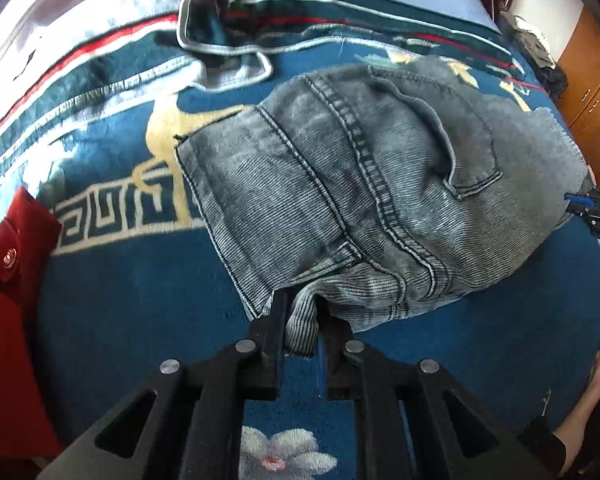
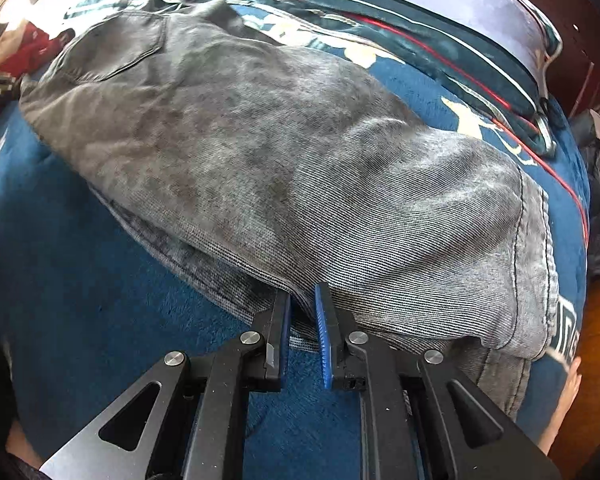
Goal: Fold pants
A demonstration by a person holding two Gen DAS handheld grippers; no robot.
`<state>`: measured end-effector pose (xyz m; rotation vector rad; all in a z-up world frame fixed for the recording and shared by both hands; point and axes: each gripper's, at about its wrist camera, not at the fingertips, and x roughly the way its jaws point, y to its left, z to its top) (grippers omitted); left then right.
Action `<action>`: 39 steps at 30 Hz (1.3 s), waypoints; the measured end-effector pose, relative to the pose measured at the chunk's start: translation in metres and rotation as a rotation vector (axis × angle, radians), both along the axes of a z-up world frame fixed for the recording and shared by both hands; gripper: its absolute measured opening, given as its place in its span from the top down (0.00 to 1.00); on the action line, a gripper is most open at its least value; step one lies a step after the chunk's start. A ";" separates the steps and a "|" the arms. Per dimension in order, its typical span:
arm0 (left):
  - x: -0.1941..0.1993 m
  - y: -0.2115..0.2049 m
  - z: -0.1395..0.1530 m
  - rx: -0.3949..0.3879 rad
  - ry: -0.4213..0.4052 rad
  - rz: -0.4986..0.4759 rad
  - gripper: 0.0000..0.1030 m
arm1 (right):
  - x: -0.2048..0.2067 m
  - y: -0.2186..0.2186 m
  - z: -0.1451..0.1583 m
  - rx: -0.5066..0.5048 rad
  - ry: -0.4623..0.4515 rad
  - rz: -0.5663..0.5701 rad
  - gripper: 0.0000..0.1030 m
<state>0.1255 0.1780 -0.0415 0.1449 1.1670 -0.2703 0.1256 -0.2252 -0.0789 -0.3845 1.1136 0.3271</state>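
The left gripper reaches low and forward over the bed, its black jaws pinched on a bunched fold of cloth at the crotch edge of the faded grey-blue ribbed denim pants, which lie folded lengthwise across the plush blue blanket with cream key border and flower print. The right gripper also comes in low, its jaws a little apart, blue ribbed pads bare, with the tips right at the near edge of the pants; whether any cloth sits between them I cannot tell. The left wrist view shows the seat side: back pockets, the centre seam, a red garment at the left edge, and the right gripper's tip at the far right beside the leg. The right wrist view shows the long leg running away to the pocket, the hemmed cuff at the right, and a dark wooden bed frame beyond.
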 end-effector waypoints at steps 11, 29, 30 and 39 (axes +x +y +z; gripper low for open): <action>-0.029 0.035 0.031 0.001 -0.034 0.058 0.31 | -0.016 -0.043 0.041 0.221 -0.035 -0.121 0.59; -0.022 -0.249 0.048 -0.104 -0.177 -0.429 0.36 | -0.039 -0.192 0.040 0.426 -0.089 -0.620 0.54; -0.022 -0.263 0.043 -0.085 -0.166 -0.459 0.39 | -0.035 -0.197 0.040 0.456 -0.088 -0.633 0.54; -0.006 -0.299 0.002 0.041 -0.083 -0.526 0.50 | -0.002 -0.221 0.003 0.862 0.033 -0.826 0.54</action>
